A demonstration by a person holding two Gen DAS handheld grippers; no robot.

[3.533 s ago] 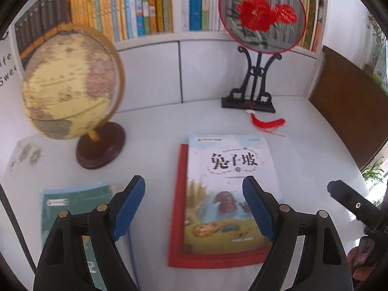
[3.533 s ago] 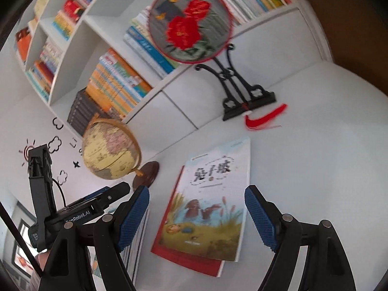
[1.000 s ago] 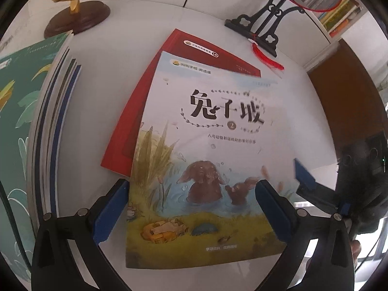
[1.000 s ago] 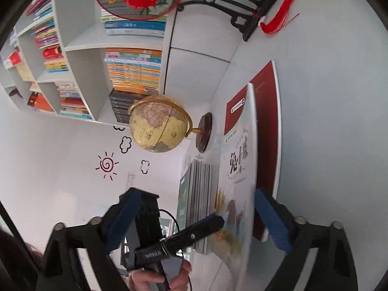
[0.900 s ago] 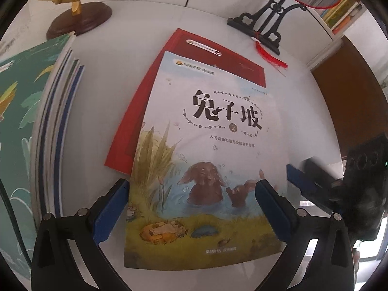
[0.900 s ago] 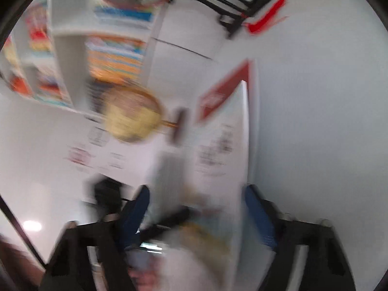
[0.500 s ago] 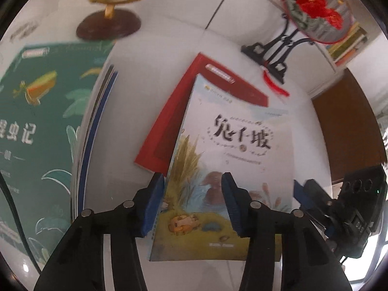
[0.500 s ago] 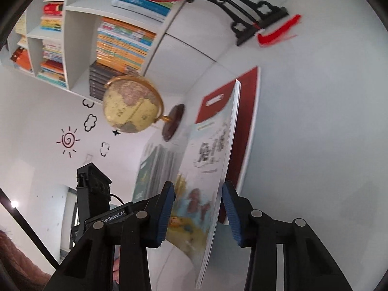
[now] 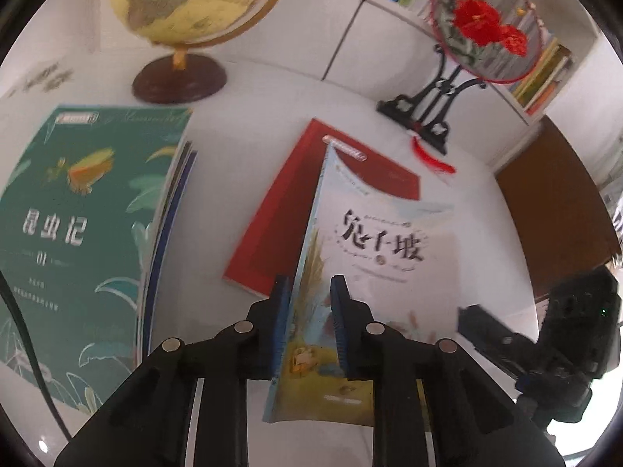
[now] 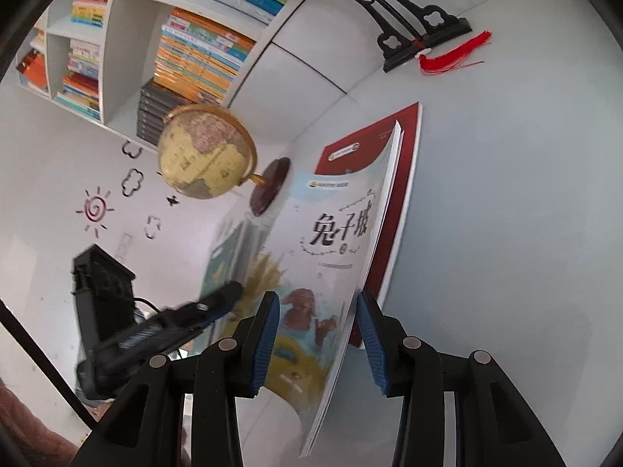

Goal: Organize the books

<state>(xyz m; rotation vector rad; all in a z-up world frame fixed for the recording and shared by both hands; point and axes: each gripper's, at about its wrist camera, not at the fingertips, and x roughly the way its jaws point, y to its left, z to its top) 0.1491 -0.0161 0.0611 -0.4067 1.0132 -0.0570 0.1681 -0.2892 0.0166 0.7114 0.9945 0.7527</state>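
A pale picture book with black Chinese title is lifted at a tilt above a red book that lies flat on the white table. My left gripper is shut on the picture book's left edge. My right gripper has its blue pads on either side of the book's right edge, with a gap on the right pad side. A stack with a green-covered book on top lies at the left.
A globe on a dark round base stands at the back left. A round embroidered fan on a black stand, with a red tassel, stands at the back right. A bookshelf full of books lines the wall behind.
My left gripper has closed on the picture book's left edge. The right gripper has narrowed around its right edge. The book has risen off the red book and tilted.
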